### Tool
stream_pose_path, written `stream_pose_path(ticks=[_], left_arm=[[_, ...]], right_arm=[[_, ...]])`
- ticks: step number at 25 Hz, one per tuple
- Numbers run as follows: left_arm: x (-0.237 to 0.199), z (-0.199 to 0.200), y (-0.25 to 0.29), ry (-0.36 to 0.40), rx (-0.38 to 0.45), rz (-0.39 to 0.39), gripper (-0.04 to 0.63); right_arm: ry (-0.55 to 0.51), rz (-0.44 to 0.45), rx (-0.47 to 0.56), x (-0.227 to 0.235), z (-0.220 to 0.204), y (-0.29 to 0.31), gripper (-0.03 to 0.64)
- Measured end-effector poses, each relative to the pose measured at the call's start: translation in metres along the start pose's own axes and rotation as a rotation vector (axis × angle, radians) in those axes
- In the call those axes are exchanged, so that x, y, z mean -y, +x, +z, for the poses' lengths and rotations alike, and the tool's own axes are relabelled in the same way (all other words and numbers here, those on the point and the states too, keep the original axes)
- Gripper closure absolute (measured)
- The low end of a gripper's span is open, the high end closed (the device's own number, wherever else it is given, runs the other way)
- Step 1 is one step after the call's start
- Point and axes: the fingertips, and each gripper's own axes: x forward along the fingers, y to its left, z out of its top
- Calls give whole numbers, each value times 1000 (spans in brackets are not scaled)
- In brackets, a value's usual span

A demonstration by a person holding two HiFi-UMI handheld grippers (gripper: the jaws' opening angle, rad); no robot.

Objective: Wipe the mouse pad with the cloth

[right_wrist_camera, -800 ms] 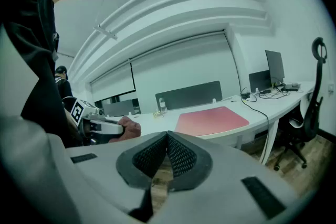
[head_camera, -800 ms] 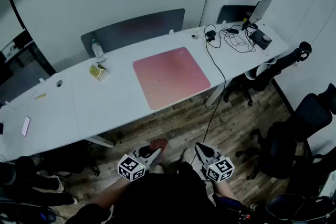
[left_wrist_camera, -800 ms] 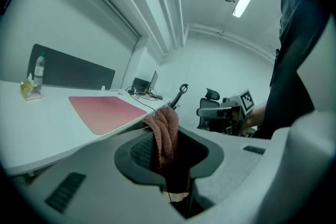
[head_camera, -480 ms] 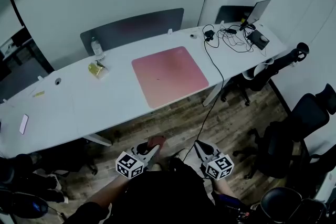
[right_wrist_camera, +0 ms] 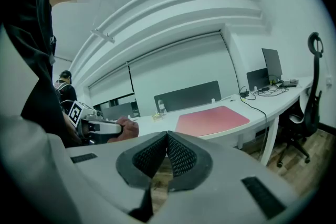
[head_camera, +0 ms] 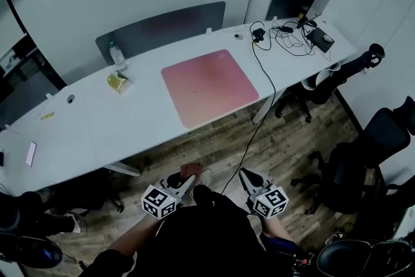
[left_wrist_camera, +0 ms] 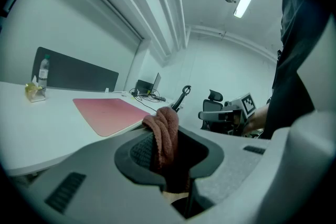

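The left gripper (left_wrist_camera: pixel 167 157) has its fingers squeezed tight on the cloth (left_wrist_camera: pixel 164 134), so the reddish cloth is ready for wiping. The right gripper (right_wrist_camera: pixel 167 150) has its fingers pressed together with nothing in them, and I think it is not needed for holding. Both are held low, close to the person and well apart from the desk (head_camera: pixel 130 120). The pink pad (head_camera: pixel 209 86) lies flat on the desk. The wiping looks not yet begun, as the cloth must reach the pad first.
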Motion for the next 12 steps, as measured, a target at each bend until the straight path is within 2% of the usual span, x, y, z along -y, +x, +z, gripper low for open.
stream_pose_path(ticks=[12], left_arm=[[-23,9,11,1,1,22,505]], right_arm=[[12,-2,7,25,8,29,591]])
